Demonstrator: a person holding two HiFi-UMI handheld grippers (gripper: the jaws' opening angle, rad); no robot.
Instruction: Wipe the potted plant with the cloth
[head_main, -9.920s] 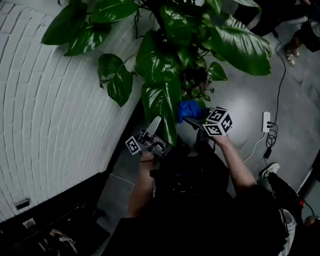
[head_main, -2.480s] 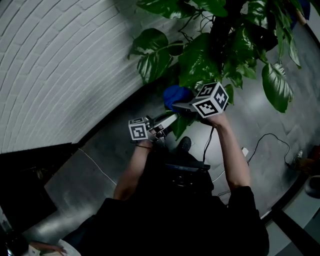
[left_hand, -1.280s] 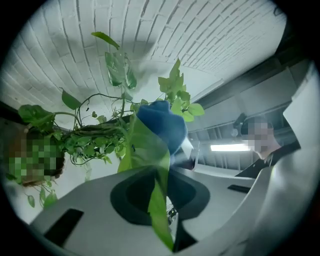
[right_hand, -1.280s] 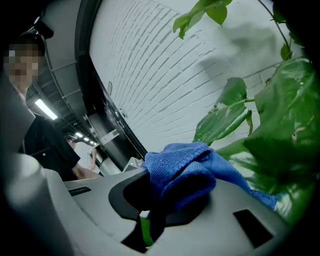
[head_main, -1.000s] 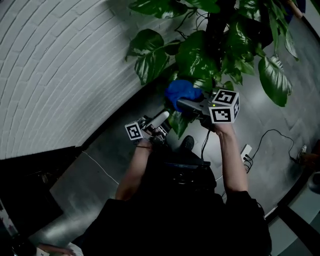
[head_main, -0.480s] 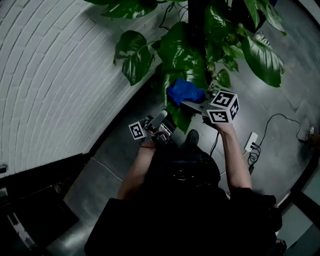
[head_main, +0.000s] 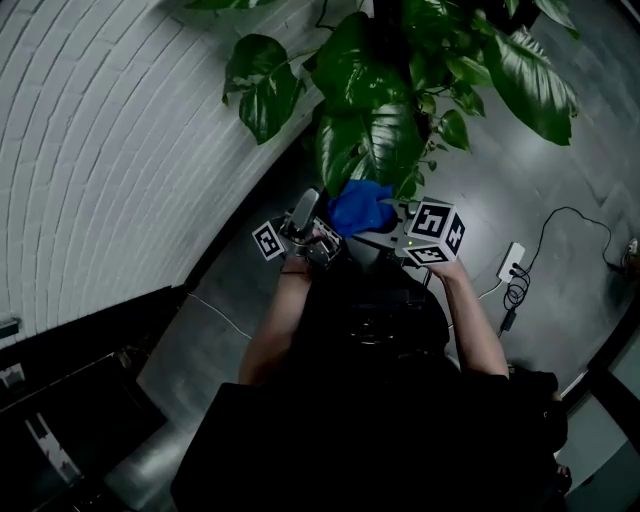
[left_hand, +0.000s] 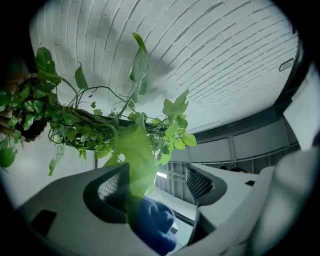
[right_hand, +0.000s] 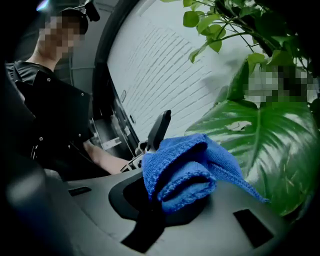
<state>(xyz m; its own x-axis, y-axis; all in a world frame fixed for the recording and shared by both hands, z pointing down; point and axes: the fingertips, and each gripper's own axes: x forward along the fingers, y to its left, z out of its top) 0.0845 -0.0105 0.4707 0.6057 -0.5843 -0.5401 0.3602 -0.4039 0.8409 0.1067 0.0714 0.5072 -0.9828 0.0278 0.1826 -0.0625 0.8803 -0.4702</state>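
Left gripper (head_main: 303, 208): 2 jaws apart, just been opening. Green leaf (left_hand: 134, 155) hangs between them, close to 1 pad, not squeezed. Right gripper (head_main: 374, 224): jaws closed on folded blue cloth (head_main: 358, 205). Cloth sits just under low leaves of potted plant (head_main: 385, 90), right beside left gripper. Plant stands near white brick wall (head_main: 110, 150), above grey floor (head_main: 560, 150).

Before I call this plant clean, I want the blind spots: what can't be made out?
Pot: in no view; in the head view leaves and the person's body hide what stands below.
Top of the plant: cut off by the head view's upper edge.
Pads of the right gripper: right gripper view, the cloth bunches over them.
Dust on leaves: head view too dark, too small.
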